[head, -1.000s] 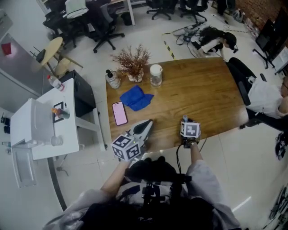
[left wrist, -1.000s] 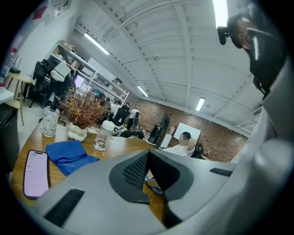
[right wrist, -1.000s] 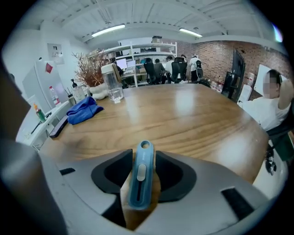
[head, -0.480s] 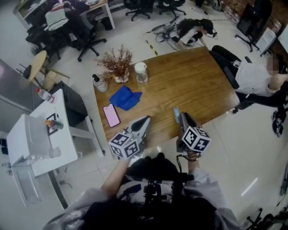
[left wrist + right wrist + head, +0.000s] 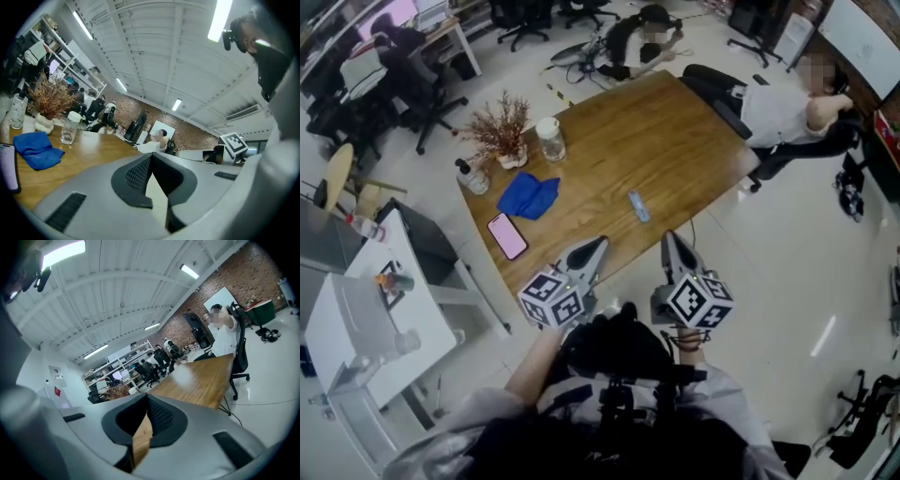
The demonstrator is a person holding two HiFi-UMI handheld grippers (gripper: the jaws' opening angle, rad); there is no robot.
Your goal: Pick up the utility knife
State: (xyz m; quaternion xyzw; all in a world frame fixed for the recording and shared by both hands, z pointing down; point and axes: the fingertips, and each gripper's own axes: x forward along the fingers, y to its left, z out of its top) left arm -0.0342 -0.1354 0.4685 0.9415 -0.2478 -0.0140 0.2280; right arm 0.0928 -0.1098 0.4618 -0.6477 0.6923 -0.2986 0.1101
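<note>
The utility knife (image 5: 638,206), small and pale blue, lies flat on the wooden table (image 5: 675,131), a little in from its near edge. My right gripper (image 5: 667,234) hangs just short of that edge and points toward the knife without touching it. Its jaws are closing, and in the right gripper view the tips (image 5: 147,397) meet with nothing between them. My left gripper (image 5: 600,243) is beside it on the left, also off the table, and its tips (image 5: 151,154) are together and empty.
A pink phone (image 5: 507,235), a blue cloth (image 5: 528,196), a bottle (image 5: 472,176), a dried plant in a vase (image 5: 499,131) and a lidded jar (image 5: 550,139) sit along the table's left side. A person (image 5: 787,103) sits at the far right corner. A white side table (image 5: 375,309) stands left.
My right gripper has risen from the table's near edge and turned from pointing down to pointing across the table. The left gripper has shifted slightly. The knife now lies uncovered on the table.
</note>
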